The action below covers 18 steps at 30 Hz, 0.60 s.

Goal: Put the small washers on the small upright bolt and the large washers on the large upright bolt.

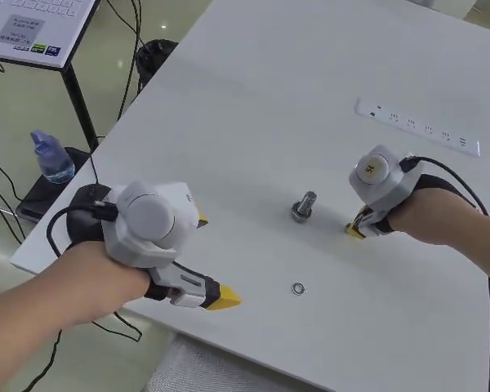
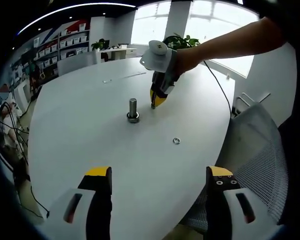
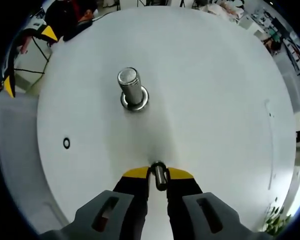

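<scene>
Count on the white table (image 1: 253, 98): one large bolt, one small bolt, one loose washer. The large bolt (image 1: 304, 207) stands upright near the middle of the table, with a wider ring at its foot; whether that ring is the bolt's head or a washer cannot be told. The single washer (image 1: 298, 288) lies flat on the table, apart from the large bolt, on the side nearer the person. The left gripper (image 1: 212, 258) is held over the near table edge with its jaws spread wide and nothing between them; in the left gripper view both yellow tips stand well apart. The right gripper (image 1: 357, 230) is clenched on the small bolt (image 3: 160, 175), tips down at the table just beside the large bolt. One power strip (image 1: 416, 126) lies at the far side, and one spray bottle (image 1: 53, 159) stands off the table to the left
</scene>
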Motion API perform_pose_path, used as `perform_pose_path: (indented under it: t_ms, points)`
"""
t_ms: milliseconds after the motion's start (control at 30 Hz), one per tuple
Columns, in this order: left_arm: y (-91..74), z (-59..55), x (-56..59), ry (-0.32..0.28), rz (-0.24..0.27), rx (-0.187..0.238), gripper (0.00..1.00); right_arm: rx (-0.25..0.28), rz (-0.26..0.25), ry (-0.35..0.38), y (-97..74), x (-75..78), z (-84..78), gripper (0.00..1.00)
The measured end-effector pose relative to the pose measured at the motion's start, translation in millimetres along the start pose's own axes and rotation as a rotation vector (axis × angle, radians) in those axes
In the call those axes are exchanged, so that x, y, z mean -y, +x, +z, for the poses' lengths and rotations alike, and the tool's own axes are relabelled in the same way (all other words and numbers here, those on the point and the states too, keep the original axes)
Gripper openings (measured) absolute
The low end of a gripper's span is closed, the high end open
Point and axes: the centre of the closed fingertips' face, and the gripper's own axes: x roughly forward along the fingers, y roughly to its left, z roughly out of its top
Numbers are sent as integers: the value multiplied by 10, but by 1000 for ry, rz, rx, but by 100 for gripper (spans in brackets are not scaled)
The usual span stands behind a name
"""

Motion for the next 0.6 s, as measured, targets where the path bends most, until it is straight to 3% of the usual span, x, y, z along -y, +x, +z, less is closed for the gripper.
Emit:
perform_pose_path:
  t_ms: [100, 400, 600]
  points:
    - [-2, 2, -6, 0, 2, 2, 76, -1, 4, 4, 48, 59, -1, 13]
    - [-17, -13, 1, -2, 4, -1, 76, -5, 3, -3, 23, 21, -9, 14]
    - [-27, -1, 4, -1, 6, 2, 76, 6, 19, 1, -9, 0, -4, 24]
